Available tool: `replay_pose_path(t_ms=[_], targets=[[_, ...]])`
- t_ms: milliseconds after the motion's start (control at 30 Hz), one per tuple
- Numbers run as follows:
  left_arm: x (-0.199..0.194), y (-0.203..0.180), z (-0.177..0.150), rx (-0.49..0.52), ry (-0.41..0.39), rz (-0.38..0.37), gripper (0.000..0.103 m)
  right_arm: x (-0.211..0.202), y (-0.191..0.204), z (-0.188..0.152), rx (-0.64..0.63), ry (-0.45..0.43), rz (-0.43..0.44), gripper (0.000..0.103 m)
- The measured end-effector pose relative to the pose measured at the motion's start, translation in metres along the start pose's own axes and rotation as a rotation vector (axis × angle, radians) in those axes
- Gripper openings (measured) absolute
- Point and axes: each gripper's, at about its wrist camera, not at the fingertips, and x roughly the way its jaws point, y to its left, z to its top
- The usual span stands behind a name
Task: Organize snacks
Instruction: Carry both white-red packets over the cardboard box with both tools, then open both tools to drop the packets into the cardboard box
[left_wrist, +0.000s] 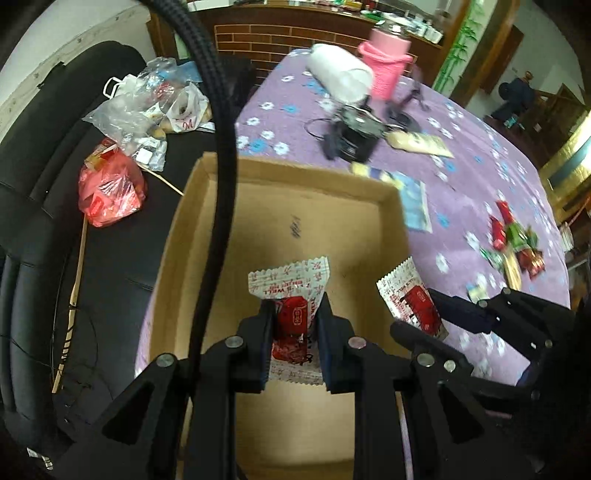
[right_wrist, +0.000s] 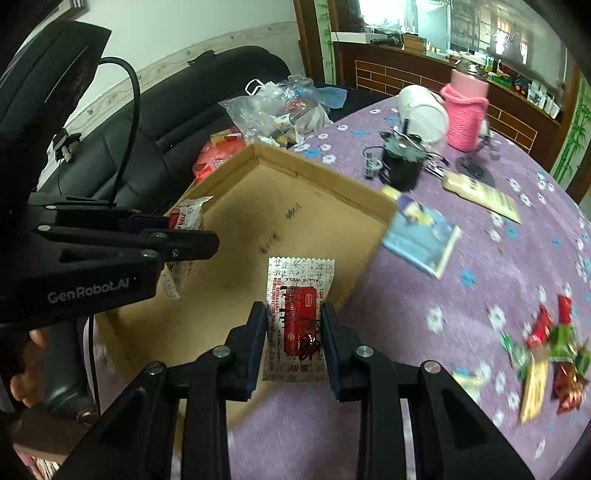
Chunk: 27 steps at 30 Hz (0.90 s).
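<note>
Currently your left claw (left_wrist: 294, 334) clamps one snack packet (left_wrist: 291, 295) above the cardboard box (left_wrist: 280, 177); your right claw (right_wrist: 294, 345) pinches another packet (right_wrist: 299, 295) over its rim. Loose wrappers (right_wrist: 546, 354) right of it blur.

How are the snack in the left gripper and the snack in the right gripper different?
The left snack packet hangs over the cardboard box; the right snack packet hangs near the box's edge, partly above the purple tablecloth. Both are white-and-red packets of one kind, each clamped between fingers.
</note>
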Motion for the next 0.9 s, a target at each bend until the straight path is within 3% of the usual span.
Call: replay_pose_path(t_ms=[300,700,833,900], targets=[[0.047,0.017,0.035,-0.045,0.06,0.013,0.024,0.046,-0.005,0.034,0.026,0.027,-0.028,0.028],[0.063,0.012,0.056,-0.017,0.085,0.032,0.026,0.065,-0.014,0.048,0.027,0.033,-0.04,0.032],[0.064,0.012,0.056,-0.014,0.091,0.036,0.028,0.063,-0.013,0.048,0.012,0.026,-0.059,0.057],[0.063,0.012,0.055,-0.016,0.089,0.038,0.035,0.058,-0.013,0.047,0.011,0.01,-0.059,0.057]])
